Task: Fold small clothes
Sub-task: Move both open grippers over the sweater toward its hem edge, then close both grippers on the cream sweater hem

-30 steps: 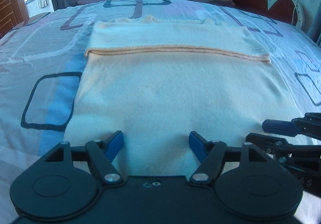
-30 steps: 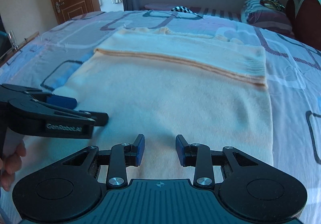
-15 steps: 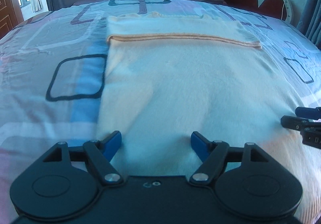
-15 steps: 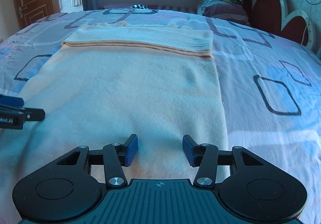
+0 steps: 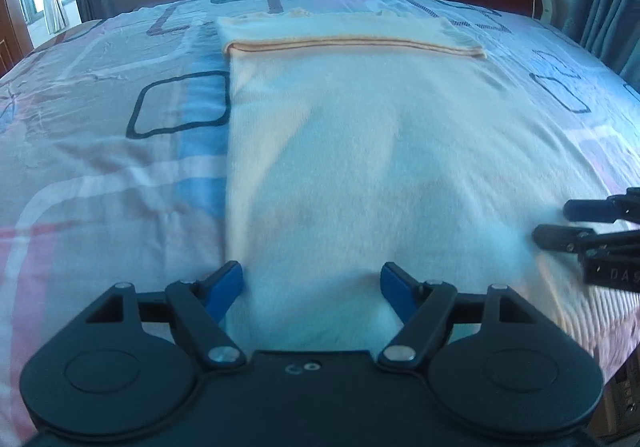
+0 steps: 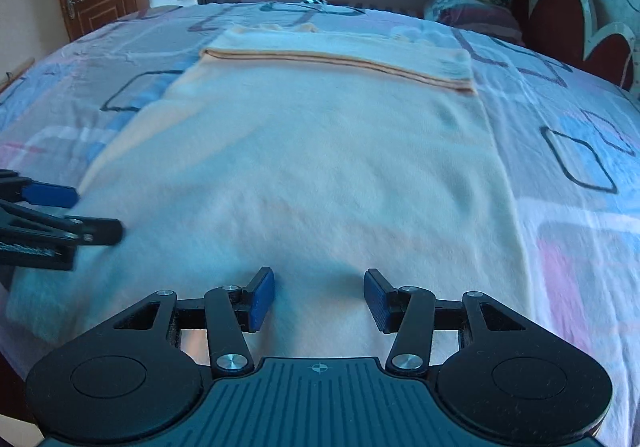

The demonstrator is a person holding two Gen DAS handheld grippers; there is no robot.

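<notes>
Patterned bedding [image 5: 100, 167] fills your left view, and your left gripper [image 5: 311, 289] has slid left, so its wide-open, empty fingers now straddle the near left edge of the cream sweater [image 5: 360, 151], sleeves folded across its far end. From your right view, the right gripper [image 6: 319, 299], equally open and empty, has spread toward the near hem, so you look set to pinch both corners.

One pale cream knitted garment [image 5: 360, 167] lies on one bedspread patterned with dark rounded squares [image 5: 100, 167]. Two black grippers with blue pads show: left [image 5: 311, 289], right [image 6: 319, 301]. One striped pillow [image 6: 472, 13], possibly more, sits beside one red scalloped headboard [image 6: 568, 19].
</notes>
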